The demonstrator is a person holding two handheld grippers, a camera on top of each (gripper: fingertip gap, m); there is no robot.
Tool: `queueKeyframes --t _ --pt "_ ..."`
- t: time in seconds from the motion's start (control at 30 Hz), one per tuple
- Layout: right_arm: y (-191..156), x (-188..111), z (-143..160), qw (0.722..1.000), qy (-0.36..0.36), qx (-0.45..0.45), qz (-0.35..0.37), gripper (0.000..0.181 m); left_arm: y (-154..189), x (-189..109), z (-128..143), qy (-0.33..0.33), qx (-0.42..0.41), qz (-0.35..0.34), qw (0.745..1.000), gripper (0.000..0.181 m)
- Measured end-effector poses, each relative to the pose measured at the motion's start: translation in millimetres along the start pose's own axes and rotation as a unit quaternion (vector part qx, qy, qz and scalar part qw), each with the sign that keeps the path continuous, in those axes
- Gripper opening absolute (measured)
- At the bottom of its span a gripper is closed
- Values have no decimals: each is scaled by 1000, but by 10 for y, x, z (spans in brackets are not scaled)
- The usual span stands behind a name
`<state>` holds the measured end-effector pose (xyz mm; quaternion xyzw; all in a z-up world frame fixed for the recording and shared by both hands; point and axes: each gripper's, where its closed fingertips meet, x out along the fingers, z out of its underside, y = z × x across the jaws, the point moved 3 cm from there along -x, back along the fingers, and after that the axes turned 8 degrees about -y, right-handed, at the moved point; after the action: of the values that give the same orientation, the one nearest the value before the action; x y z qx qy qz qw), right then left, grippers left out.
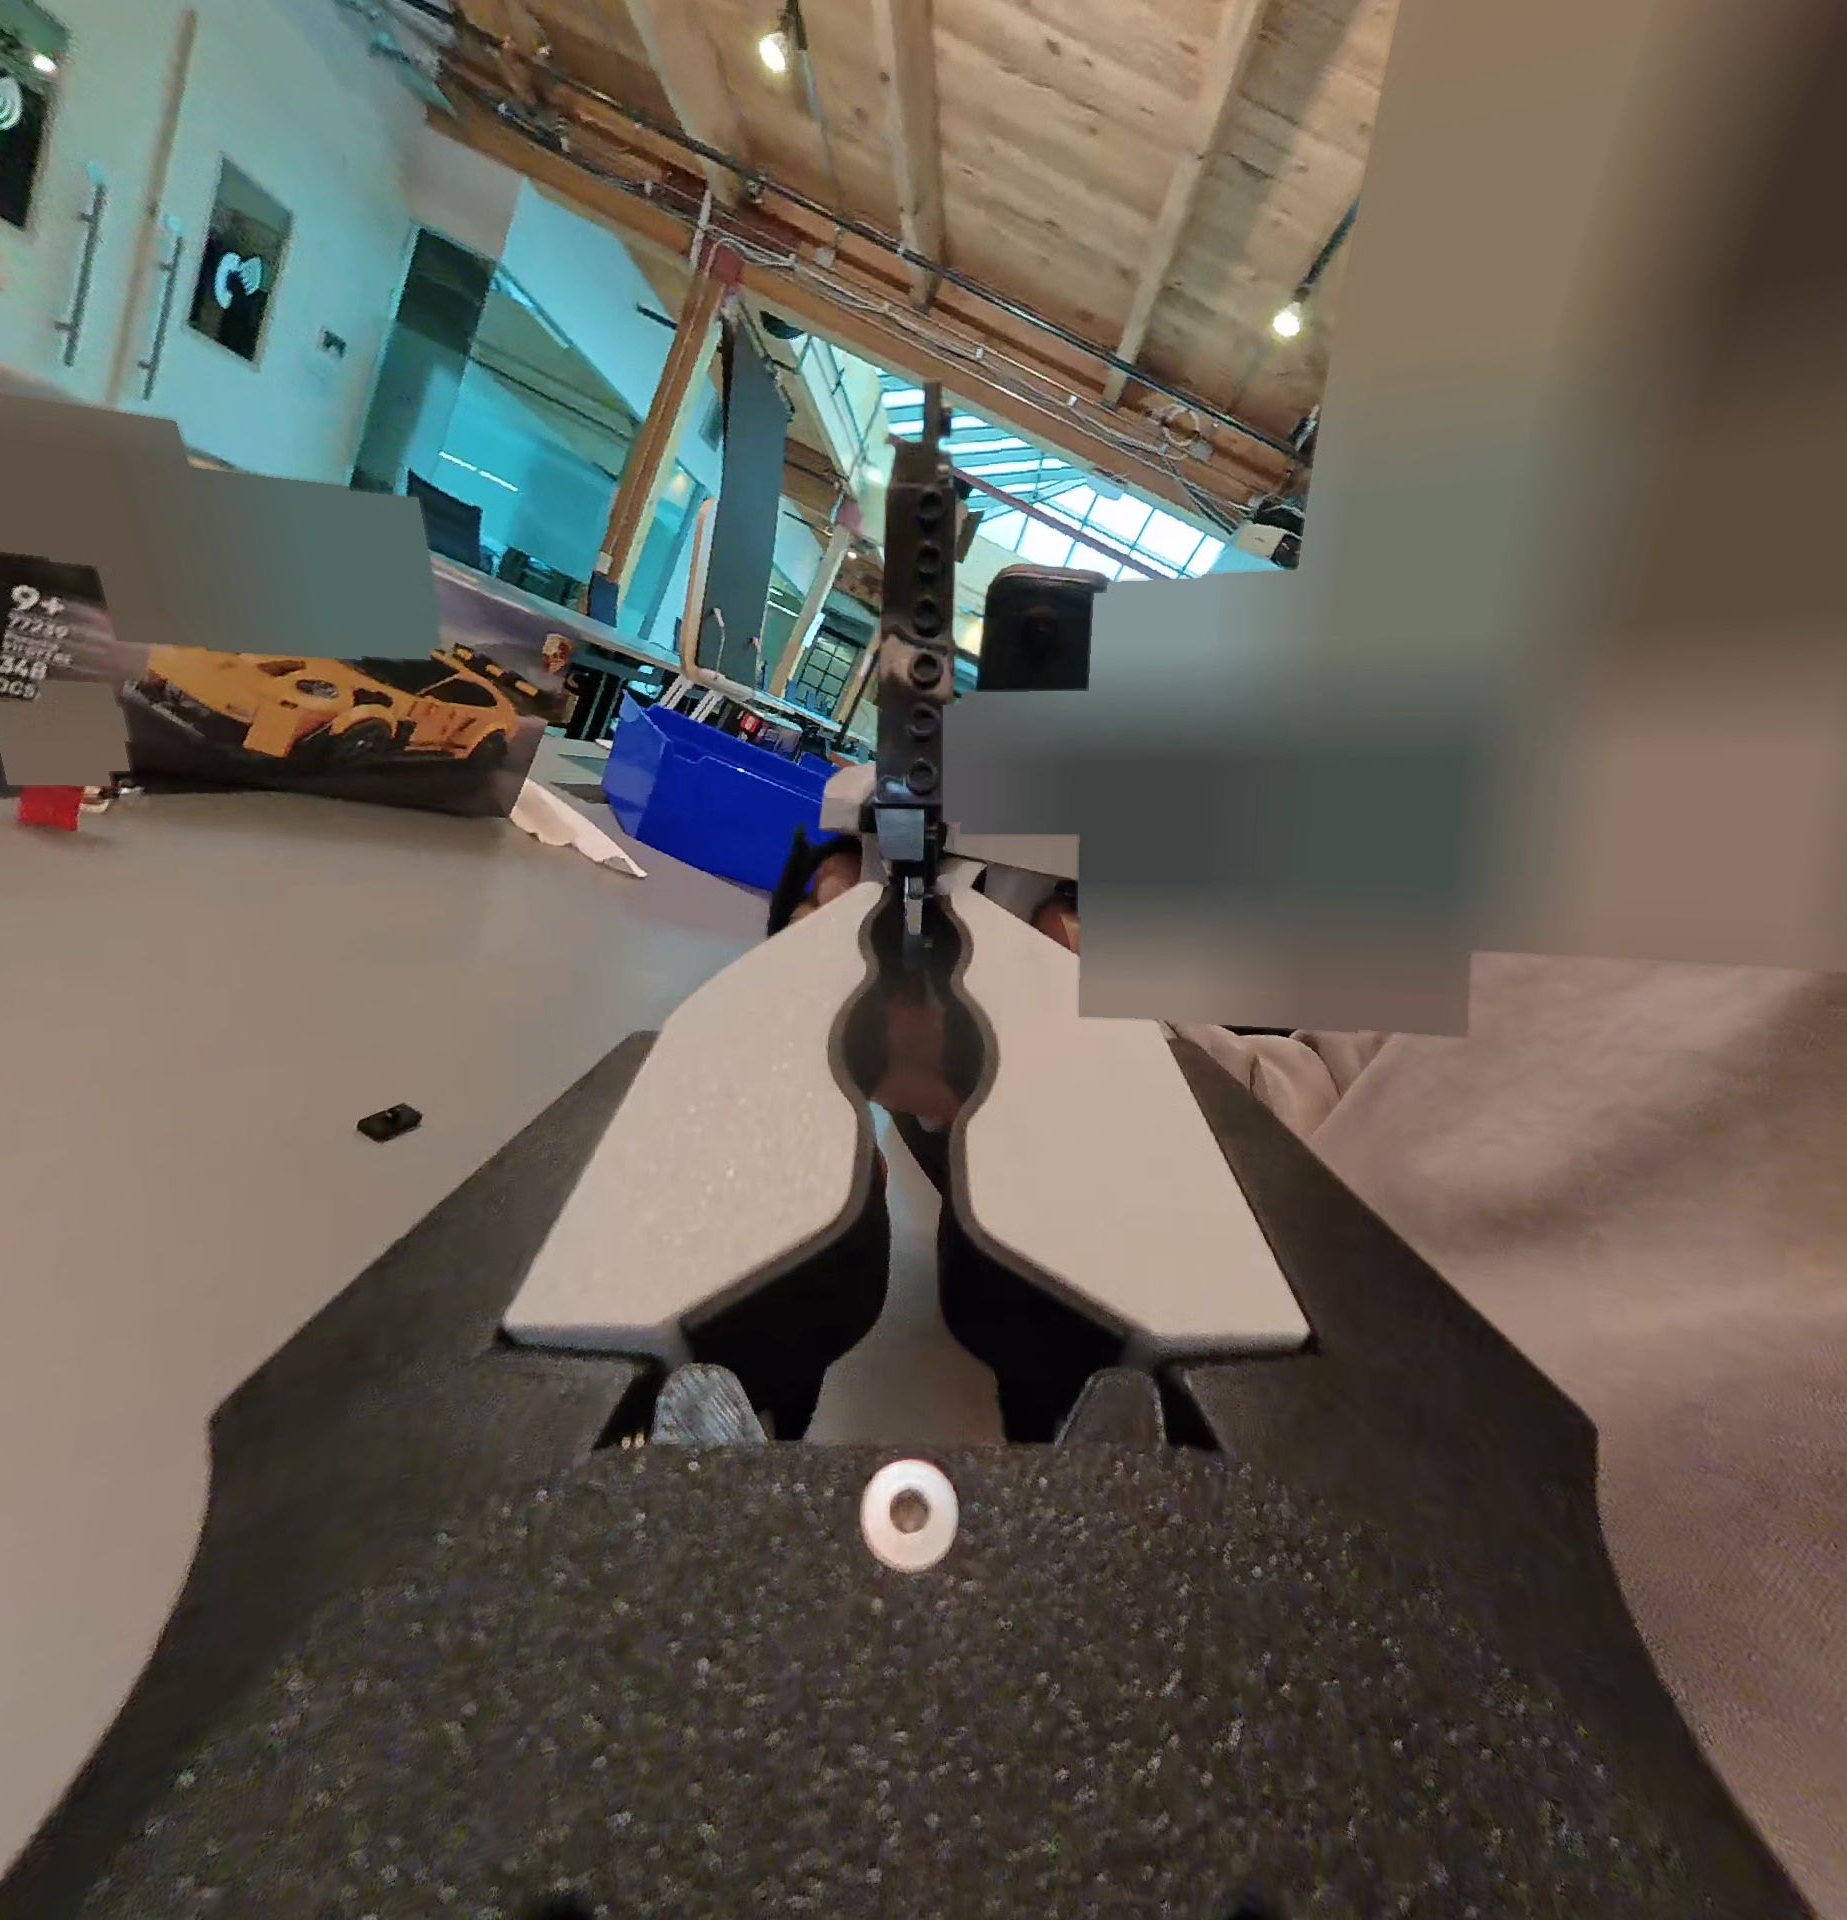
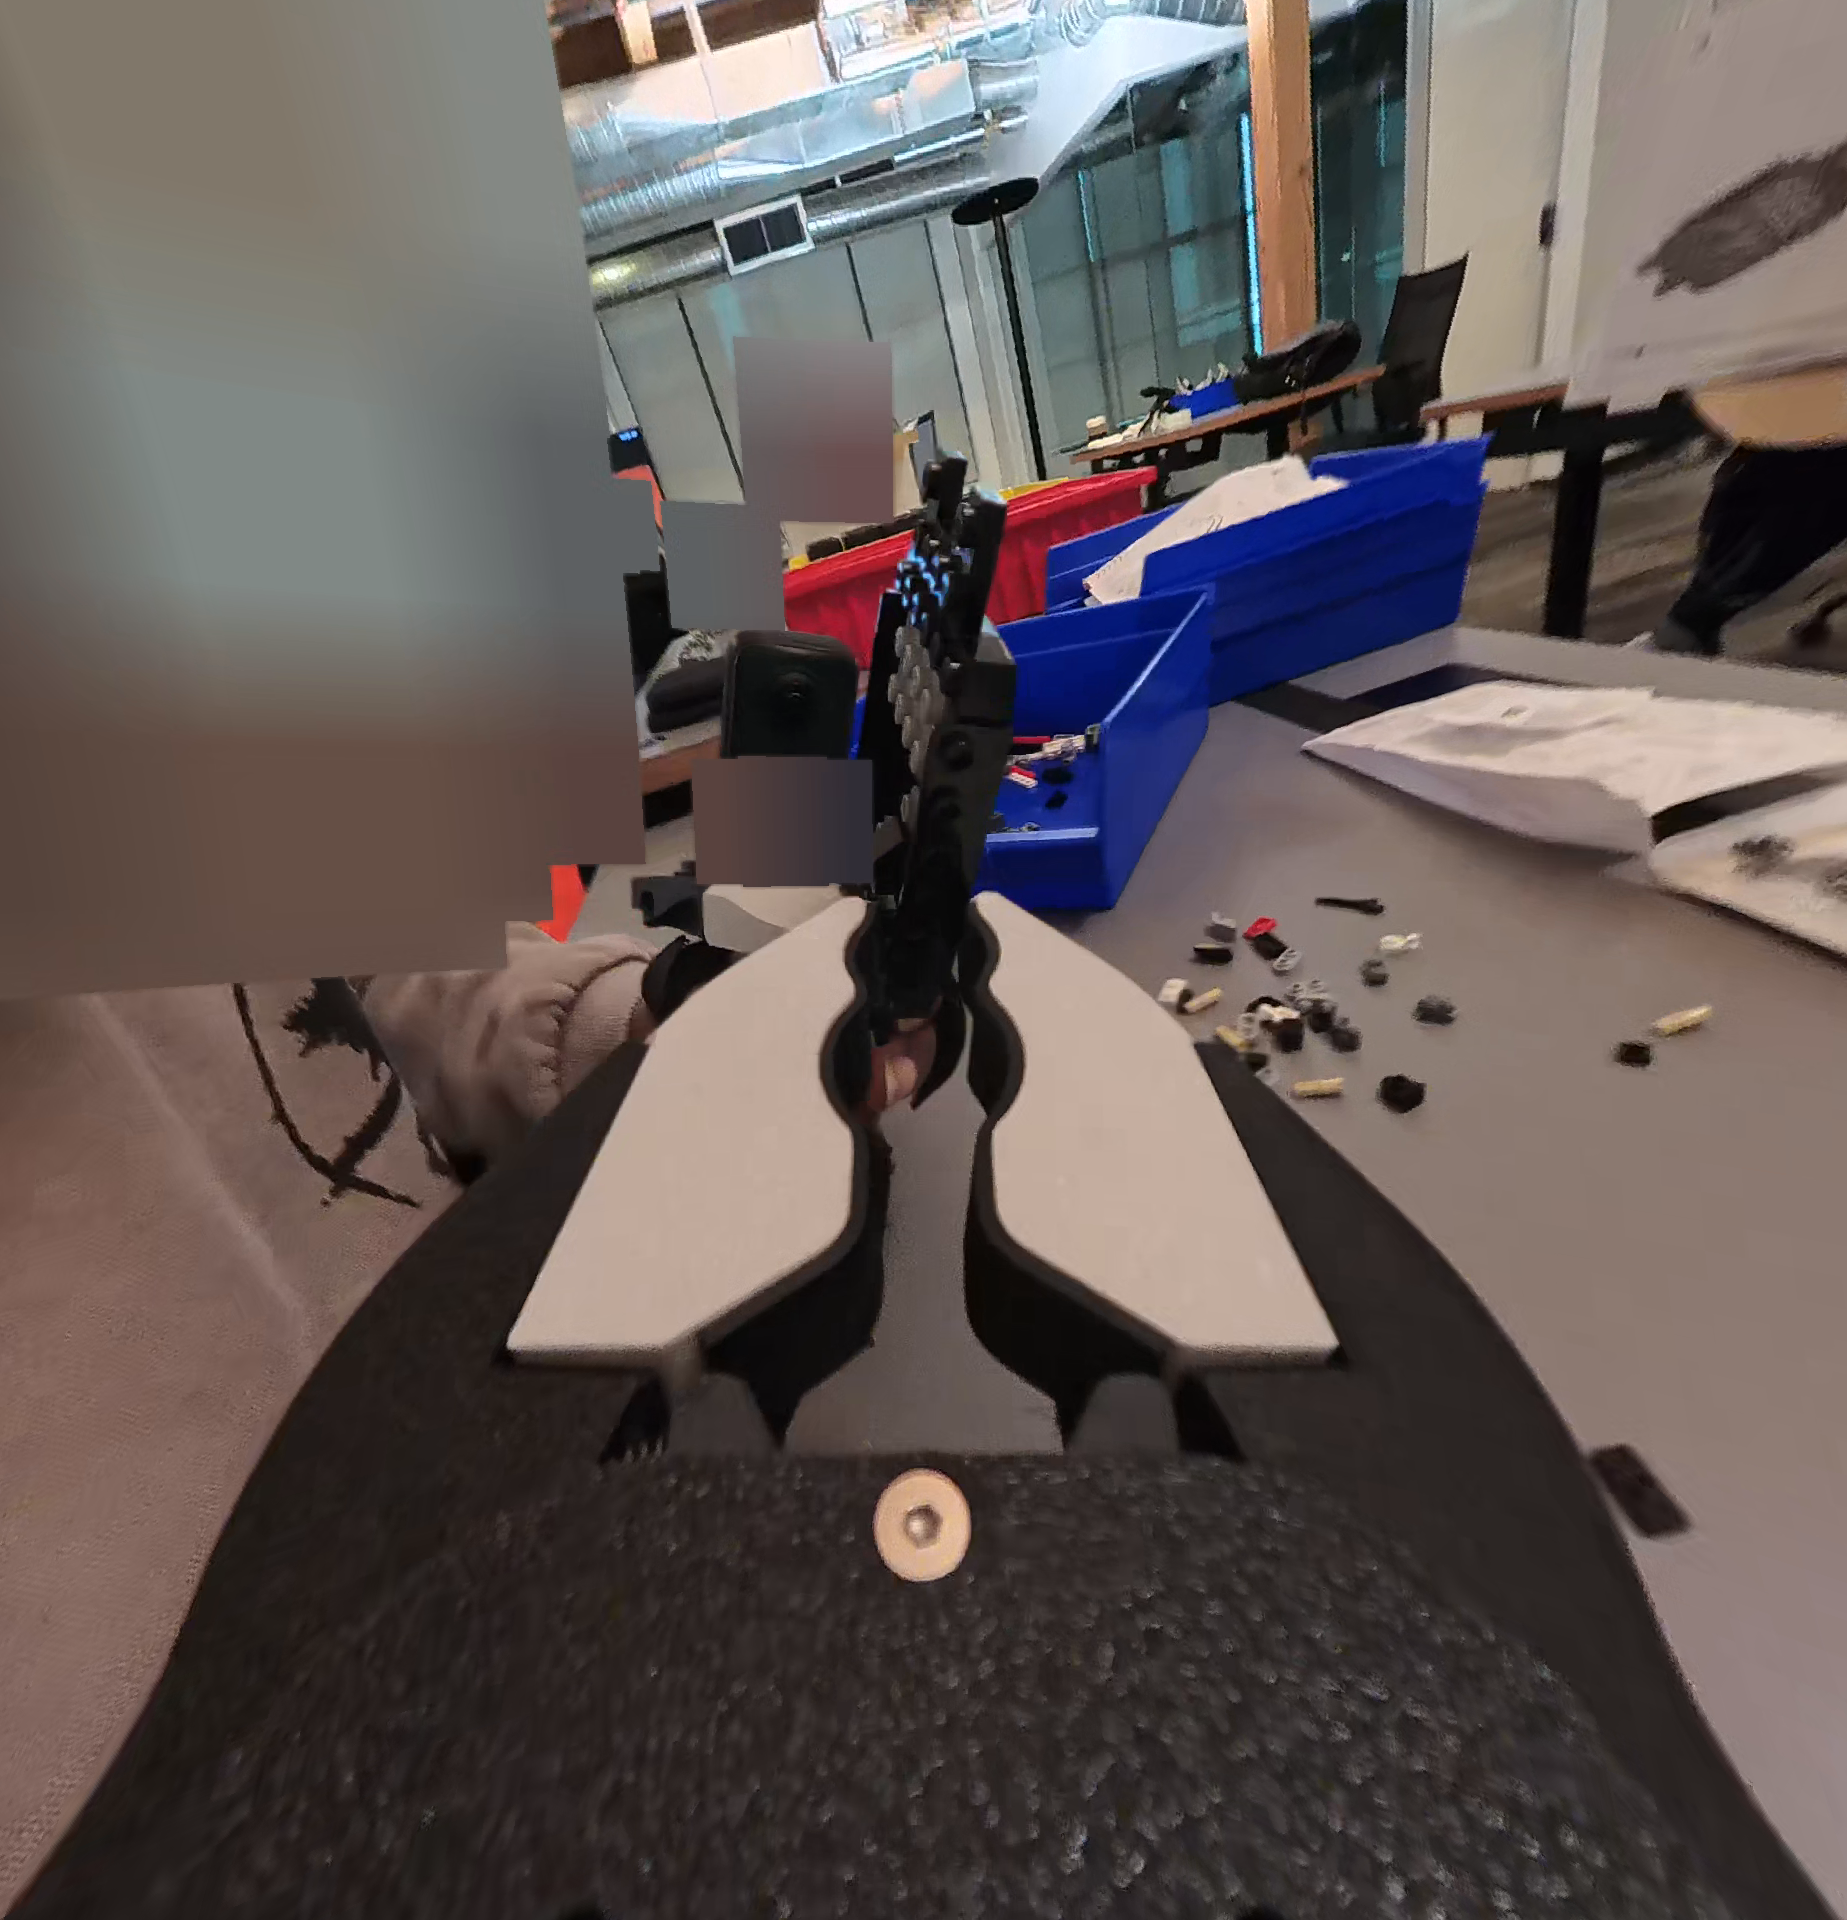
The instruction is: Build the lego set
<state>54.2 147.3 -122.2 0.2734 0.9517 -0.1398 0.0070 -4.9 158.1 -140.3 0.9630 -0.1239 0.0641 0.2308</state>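
Note:
A black lego assembly (image 1: 917, 665), a studded plate with grey studs, stands upright and edge-on between the tips of my left gripper (image 1: 914, 899), which is shut on its lower end. In the right wrist view the same assembly (image 2: 934, 717) rises from my right gripper (image 2: 919, 920), also shut on its base. The two grippers face each other across it. The right gripper's camera (image 1: 1038, 634) shows behind the assembly in the left wrist view, and the left gripper's camera (image 2: 789, 691) shows in the right wrist view. Both hold it above the grey table (image 2: 1418, 1247).
Loose small lego pieces (image 2: 1303, 1013) lie on the table at right. Blue bins (image 2: 1106, 748) and a red bin (image 2: 1064, 520) stand behind, with paper bags (image 2: 1584, 758) at far right. The lego box (image 1: 316, 717), a blue bin (image 1: 711, 790) and a small black piece (image 1: 389, 1122) are at left. Less than 4 cm separates the two grippers' tips.

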Motion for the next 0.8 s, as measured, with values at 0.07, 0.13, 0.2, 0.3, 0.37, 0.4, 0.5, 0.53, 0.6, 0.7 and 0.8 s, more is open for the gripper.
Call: queueKeyframes --t 0.07,0.13,0.2,0.3,0.37,0.4,0.5,0.53,0.6,0.7,0.8 --pt "-54 -18 -11 999 3 -40 11 12 25 8 5 0 9 14 1000 6" --pt "-94 -28 -19 997 4 -68 23 12 40 9 3 0 19 23 1000 7" --pt "-127 -32 -22 995 5 -91 32 12 54 6 4 -1 27 30 999 7" --pt "-162 -43 -23 993 4 -110 37 11 76 8 8 -2 35 35 999 7" --pt "-178 -43 -24 992 6 -117 43 11 83 5 6 0 39 37 999 7" --pt "-184 -43 -24 992 7 -117 43 11 86 4 5 0 41 38 998 7" --pt "-189 -44 -24 993 7 -114 39 11 90 4 4 0 39 38 998 7" --pt "-171 -41 -21 994 7 -101 33 11 78 4 4 -1 32 36 999 7" --pt "-93 -37 -17 998 3 -52 16 13 47 12 -1 -2 0 36 999 6" --pt "66 -178 4 998 -57 -21 -7 22 -73 42 11 -5 -71 12 997 6" --pt "520 -445 170 986 -151 -23 71 19 -299 -36 73 -8 -166 -41 985 5"
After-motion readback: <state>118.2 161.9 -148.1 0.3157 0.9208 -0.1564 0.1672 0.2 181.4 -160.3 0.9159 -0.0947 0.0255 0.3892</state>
